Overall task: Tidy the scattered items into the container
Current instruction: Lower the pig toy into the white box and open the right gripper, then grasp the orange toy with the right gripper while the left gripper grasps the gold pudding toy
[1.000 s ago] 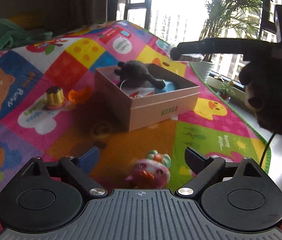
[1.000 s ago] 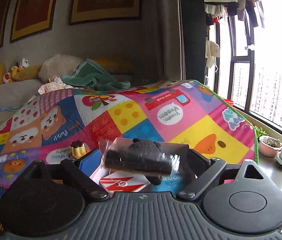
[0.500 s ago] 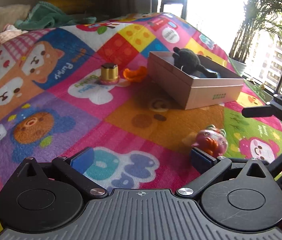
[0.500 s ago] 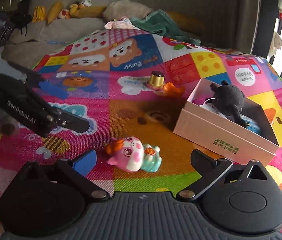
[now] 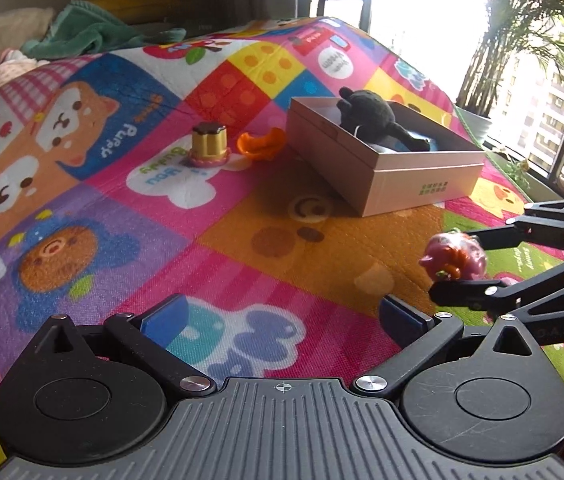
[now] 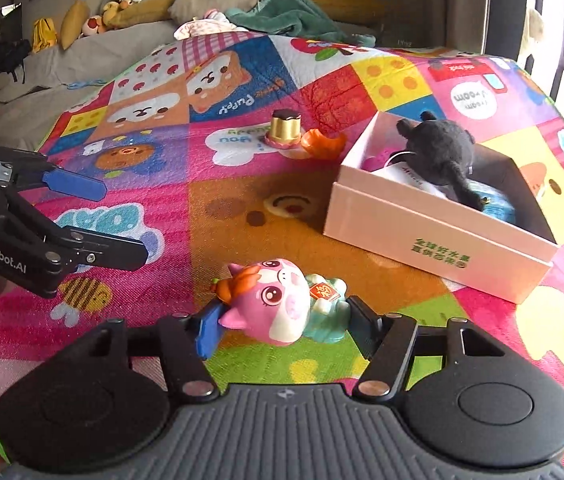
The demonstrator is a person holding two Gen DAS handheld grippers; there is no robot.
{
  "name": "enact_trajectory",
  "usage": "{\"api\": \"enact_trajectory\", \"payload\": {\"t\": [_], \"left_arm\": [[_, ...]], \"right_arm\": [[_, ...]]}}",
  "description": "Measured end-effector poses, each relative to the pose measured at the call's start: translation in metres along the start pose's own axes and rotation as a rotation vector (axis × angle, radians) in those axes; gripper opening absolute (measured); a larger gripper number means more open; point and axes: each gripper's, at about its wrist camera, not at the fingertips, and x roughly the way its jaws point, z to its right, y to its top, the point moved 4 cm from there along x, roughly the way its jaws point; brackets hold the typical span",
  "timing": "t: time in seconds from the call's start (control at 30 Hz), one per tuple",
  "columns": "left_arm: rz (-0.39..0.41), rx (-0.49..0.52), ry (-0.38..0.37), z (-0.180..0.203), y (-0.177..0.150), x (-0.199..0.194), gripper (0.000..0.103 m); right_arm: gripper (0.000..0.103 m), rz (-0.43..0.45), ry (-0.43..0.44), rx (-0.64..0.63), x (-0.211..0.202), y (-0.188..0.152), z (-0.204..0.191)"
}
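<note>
Black plush [image 6: 440,152] already in pink box [image 6: 434,236]; right gripper [image 6: 282,326] closing around, seemingly touching, pink cat figurine [image 6: 277,300]; left gripper [image 5: 282,316] wide apart, empty; gold cup [image 6: 286,128] and orange piece [image 6: 322,144] left

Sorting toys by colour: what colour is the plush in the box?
Black plush, clearest in the right wrist view.

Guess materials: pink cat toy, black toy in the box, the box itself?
Pink cat toy: looks like hard glossy plastic or vinyl; light glints off its moulded, painted face. Black toy: fuzzy matte fabric, likely plush. Box: pale matte card, probably paperboard; thin straight walls, printed green text.
</note>
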Motion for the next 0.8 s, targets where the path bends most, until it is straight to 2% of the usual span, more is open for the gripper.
{"api": "enact_trajectory", "payload": {"t": [0.23, 0.37, 0.47, 0.53, 0.63, 0.8], "left_arm": [[0.001, 0.048, -0.041, 0.022, 0.009, 0.012, 0.103], [-0.006, 0.055, -0.052, 0.028, 0.014, 0.021, 0.103], [-0.014, 0.059, -0.051, 0.029, 0.015, 0.026, 0.103], [-0.021, 0.056, -0.049, 0.028, 0.015, 0.029, 0.103], [-0.027, 0.048, -0.043, 0.021, 0.015, 0.033, 0.103], [-0.004, 0.028, -0.005, -0.003, 0.020, 0.042, 0.103]], "right_arm": [[0.064, 0.074, -0.158, 0.016, -0.030, 0.026, 0.055], [0.064, 0.138, -0.208, 0.049, -0.021, 0.058, 0.086], [0.063, 0.150, -0.232, 0.056, 0.002, 0.081, 0.100], [0.064, 0.135, -0.230, 0.056, 0.021, 0.092, 0.106], [0.074, 0.110, -0.167, 0.105, 0.036, 0.099, 0.116], [0.079, 0.155, -0.133, 0.187, 0.022, 0.114, 0.136]]}}
